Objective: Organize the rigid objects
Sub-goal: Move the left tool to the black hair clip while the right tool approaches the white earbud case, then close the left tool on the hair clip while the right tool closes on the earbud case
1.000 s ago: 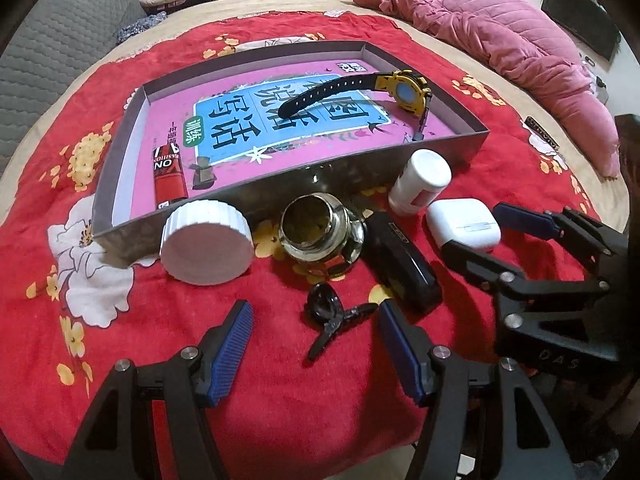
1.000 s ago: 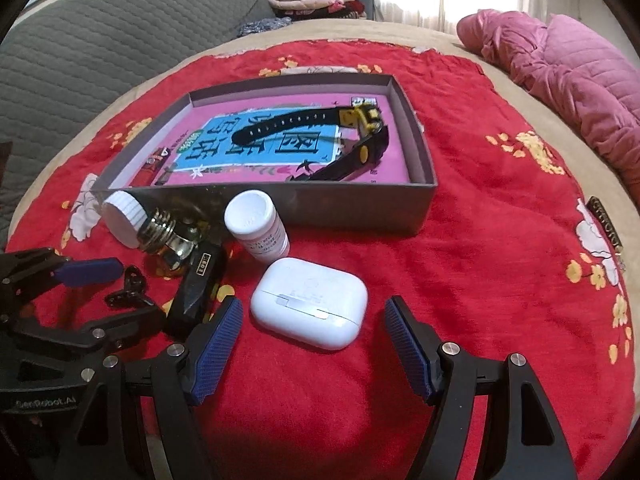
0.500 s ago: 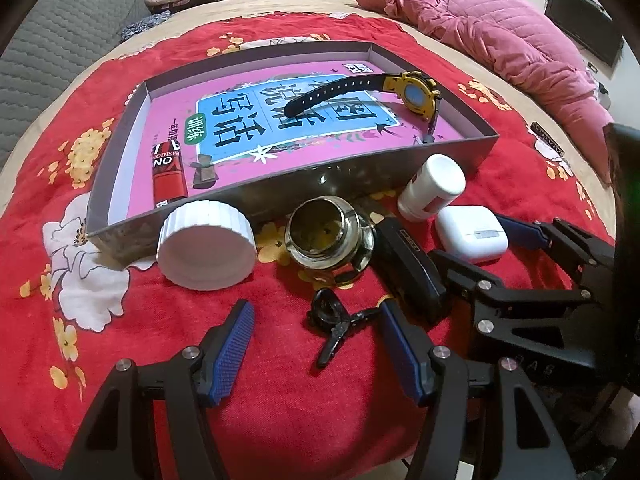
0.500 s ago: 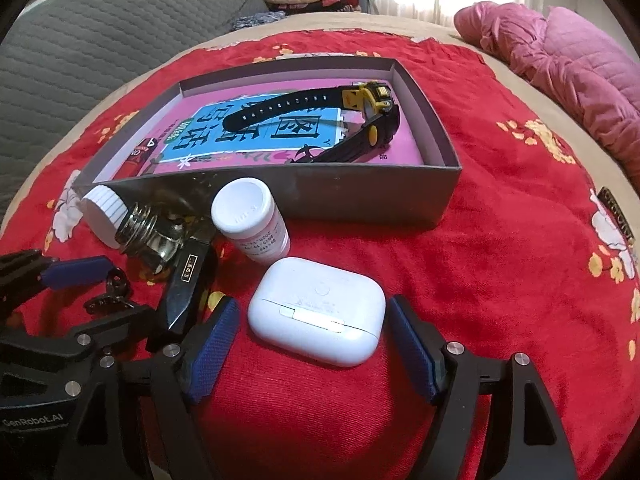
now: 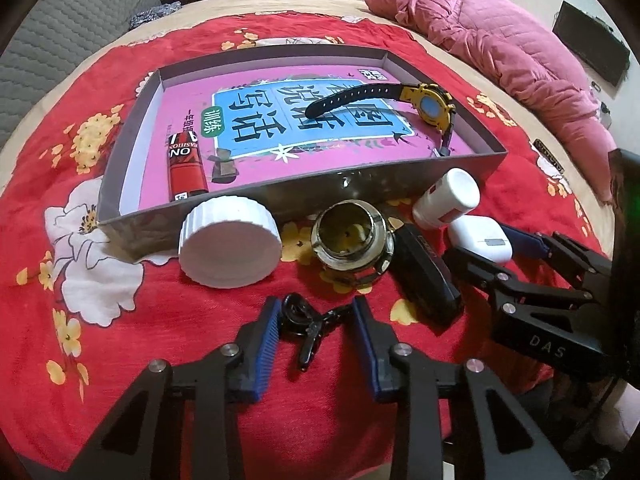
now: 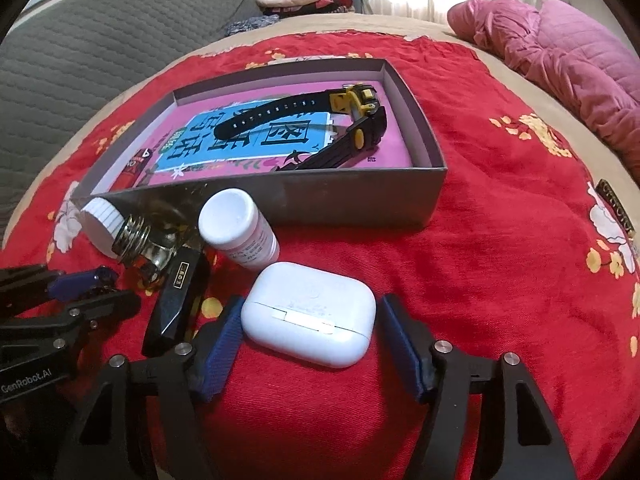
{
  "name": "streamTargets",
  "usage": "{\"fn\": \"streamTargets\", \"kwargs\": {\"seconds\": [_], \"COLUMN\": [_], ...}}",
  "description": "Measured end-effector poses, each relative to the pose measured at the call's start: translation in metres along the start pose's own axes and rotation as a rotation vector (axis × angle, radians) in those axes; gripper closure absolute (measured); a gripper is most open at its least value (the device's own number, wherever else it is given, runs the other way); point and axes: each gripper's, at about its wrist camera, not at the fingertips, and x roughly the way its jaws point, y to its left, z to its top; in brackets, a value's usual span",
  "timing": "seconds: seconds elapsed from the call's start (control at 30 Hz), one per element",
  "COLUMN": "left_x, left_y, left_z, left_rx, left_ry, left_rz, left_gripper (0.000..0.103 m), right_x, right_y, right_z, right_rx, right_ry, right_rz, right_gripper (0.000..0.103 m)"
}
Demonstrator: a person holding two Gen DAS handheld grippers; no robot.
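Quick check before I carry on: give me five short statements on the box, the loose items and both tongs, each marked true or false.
1. The yellow and black watch lies inside the grey box. True.
2. The white earbud case is already in the box. False: it lies on the red cloth, between the pads of the right tongs, whose jaws are closing.
3. The small black clip sits between the pads of the left tongs. True; those jaws are closing too.
4. The white pill bottle stands inside the box. False: it lies outside, by the front wall.
5. The white lid is screwed onto the glass jar. False: it lies beside the open jar.
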Motion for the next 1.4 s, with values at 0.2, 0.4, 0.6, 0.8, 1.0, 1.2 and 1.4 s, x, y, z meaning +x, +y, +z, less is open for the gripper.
{"fn": "streamTargets", "kwargs": {"seconds": [0.2,0.4,0.6,0.8,1.0,1.2,1.4], "left_x": [-0.006,-0.013,-0.020,-0.027,-0.036,-0.039,-0.042], "left_y": [0.004,0.007,0.009,0.010,0.006,0.006,0.007], "left_z": [0.001,0.001,0.003,0.004,0.005,0.008,0.010], "left_rx": [-0.022,-0.034,-0.046,-0.049,-0.034,-0.034,-0.040], "left_ry": [-0.017,-0.030,-0.054,-0.070,-0.098,-0.104,-0.118], "left_rz": [-0.017,-0.035,-0.035,-0.029,-0.019,-0.017,-0.015], "left_gripper": [0.067,0.067,0.067,0.067,0.067,0.067,0.067], "right_x": [-0.003,-0.007,-0.015,-0.028,-0.041,-0.051,-0.057], "right_y": [-0.004,-0.008,-0.020,-0.025,-0.017,-0.010,-0.008], "right_z": [0.002,0.003,0.004,0.007,0.011,0.014,0.015], "right_rx": [0.008,0.022,0.065,0.080,0.039,0.000,-0.012], "right_ry": [-0.009,-0.023,-0.044,-0.092,-0.159,-0.209,-0.243], "right_rz": [0.012,0.007,-0.001,-0.012,-0.012,-0.012,0.002], "right_gripper": [0.038,0.038,0.038,0.038,0.038,0.038,0.038]}}
